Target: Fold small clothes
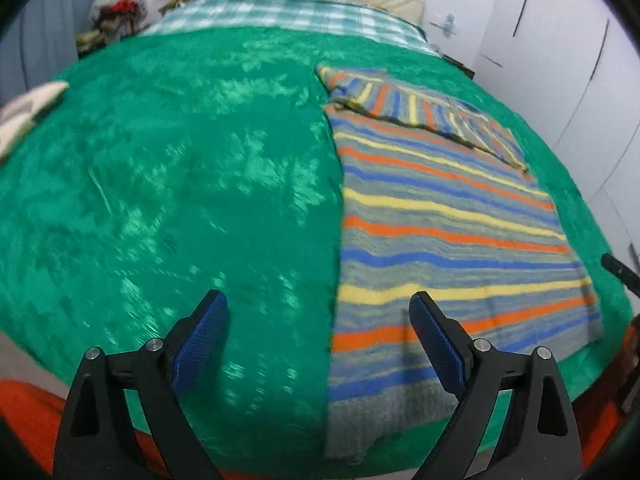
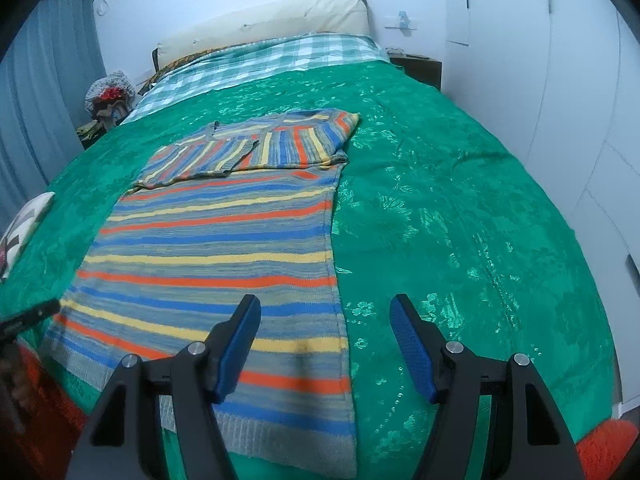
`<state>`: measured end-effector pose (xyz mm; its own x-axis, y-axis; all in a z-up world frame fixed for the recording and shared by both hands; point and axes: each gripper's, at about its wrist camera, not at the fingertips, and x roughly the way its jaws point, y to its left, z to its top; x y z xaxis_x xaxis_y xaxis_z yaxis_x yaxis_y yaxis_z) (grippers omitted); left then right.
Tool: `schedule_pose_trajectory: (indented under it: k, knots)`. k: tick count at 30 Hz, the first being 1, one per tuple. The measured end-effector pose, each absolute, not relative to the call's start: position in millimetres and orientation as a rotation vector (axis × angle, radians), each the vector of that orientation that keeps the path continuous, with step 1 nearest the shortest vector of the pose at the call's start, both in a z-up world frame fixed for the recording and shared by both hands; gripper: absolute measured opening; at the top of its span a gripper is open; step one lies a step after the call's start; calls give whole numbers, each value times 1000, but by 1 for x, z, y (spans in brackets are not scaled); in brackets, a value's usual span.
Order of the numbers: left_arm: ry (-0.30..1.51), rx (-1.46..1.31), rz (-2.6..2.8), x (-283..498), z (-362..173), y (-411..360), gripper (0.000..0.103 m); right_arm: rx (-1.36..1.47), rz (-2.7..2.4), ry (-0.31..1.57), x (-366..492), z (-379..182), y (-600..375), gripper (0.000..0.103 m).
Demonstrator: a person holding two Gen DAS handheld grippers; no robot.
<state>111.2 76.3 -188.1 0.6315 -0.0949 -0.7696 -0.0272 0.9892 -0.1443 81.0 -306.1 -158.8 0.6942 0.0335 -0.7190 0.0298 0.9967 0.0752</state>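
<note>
On green satin bedspread [image 2: 440, 208]: striped knit sweater [image 2: 224, 248] flat, sleeves folded across chest. Left gripper [image 1: 318, 332] wide, empty, straddling sweater's left side edge. Right gripper [image 2: 325, 336] wide, empty, over right edge. Likely soft, light, stretchy; pinch hem corners. Bare bedspread both sides.
</note>
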Motion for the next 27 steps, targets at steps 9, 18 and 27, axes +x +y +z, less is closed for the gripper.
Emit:
schedule_pose_trajectory:
  k: [9,18,27]
  knots:
    - [849,-211,63,113,-206,108,96,83,-40,820,81,-162,-309,69]
    - [810,-200,68,110,-200,104,96,109,-72,827,77,-163,-320,69]
    - [796,-226,103,107,-198,112,96,107,-73,820,75,-161,-320,69]
